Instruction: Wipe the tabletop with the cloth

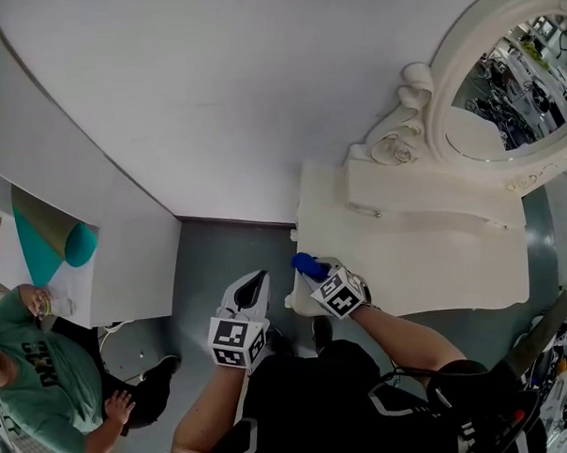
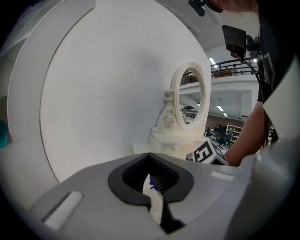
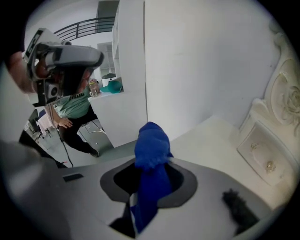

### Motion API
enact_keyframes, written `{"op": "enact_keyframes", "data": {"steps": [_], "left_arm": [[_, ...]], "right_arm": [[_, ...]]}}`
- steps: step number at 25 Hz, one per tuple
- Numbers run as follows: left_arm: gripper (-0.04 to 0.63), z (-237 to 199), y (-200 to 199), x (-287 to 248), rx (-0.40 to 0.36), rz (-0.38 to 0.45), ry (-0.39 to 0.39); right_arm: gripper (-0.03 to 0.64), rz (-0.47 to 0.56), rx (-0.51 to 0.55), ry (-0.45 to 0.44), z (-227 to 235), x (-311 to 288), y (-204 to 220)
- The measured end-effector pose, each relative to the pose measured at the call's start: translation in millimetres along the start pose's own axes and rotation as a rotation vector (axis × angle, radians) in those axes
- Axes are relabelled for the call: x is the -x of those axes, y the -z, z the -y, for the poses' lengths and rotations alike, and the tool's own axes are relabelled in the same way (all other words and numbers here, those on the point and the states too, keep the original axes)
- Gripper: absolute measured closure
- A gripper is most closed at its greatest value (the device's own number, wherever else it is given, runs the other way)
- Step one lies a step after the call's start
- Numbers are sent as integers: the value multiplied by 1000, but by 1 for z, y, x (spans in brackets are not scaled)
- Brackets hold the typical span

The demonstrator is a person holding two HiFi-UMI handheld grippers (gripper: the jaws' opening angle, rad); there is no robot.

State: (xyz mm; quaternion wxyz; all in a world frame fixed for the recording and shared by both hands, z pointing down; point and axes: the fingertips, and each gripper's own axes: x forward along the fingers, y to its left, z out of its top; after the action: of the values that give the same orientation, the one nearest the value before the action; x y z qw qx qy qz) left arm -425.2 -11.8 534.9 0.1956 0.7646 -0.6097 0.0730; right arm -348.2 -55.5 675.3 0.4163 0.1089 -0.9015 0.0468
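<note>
1. At lower centre of the frame, your right gripper point(image 1: 318, 276) is clamped on the blue cloth point(image 1: 308, 264), at the tabletop's point(image 1: 426, 262) left corner.
2. Your left gripper point(image 1: 253, 286) is closed, off the table.
3. Only a bunched tip sticks out, so the jaws may scrape the surface.

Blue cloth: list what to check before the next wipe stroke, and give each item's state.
1. Grip: the right gripper has its tongs shut on the blue cloth, with a bunch sticking out past them. Ok.
2. Cloth touching the tabletop: it sits at the left front corner. Contact: cannot tell.
3. Stroke path: no loose items seen on the tabletop ahead. Ok.
4. Left gripper: tongs together, nothing held, over the floor beside the table. Ok.
5. Seated person: far left, away from the table. Ok.
</note>
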Motion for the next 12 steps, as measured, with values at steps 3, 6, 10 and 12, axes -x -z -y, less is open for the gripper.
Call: {"op": "enact_keyframes", "data": {"steps": [3, 6, 10, 12], "left_arm": [[588, 1, 6, 5, 7, -6, -8], [588, 2, 9, 8, 10, -8, -12], [588, 7, 10, 13, 16, -7, -11], [588, 11, 9, 14, 23, -7, -8]], "right_arm": [[520, -8, 1, -46, -30, 10, 12], [520, -14, 15, -84, -55, 17, 21], [520, -19, -65, -184, -78, 28, 29], [520, 13, -110, -180, -61, 37, 24]]}}
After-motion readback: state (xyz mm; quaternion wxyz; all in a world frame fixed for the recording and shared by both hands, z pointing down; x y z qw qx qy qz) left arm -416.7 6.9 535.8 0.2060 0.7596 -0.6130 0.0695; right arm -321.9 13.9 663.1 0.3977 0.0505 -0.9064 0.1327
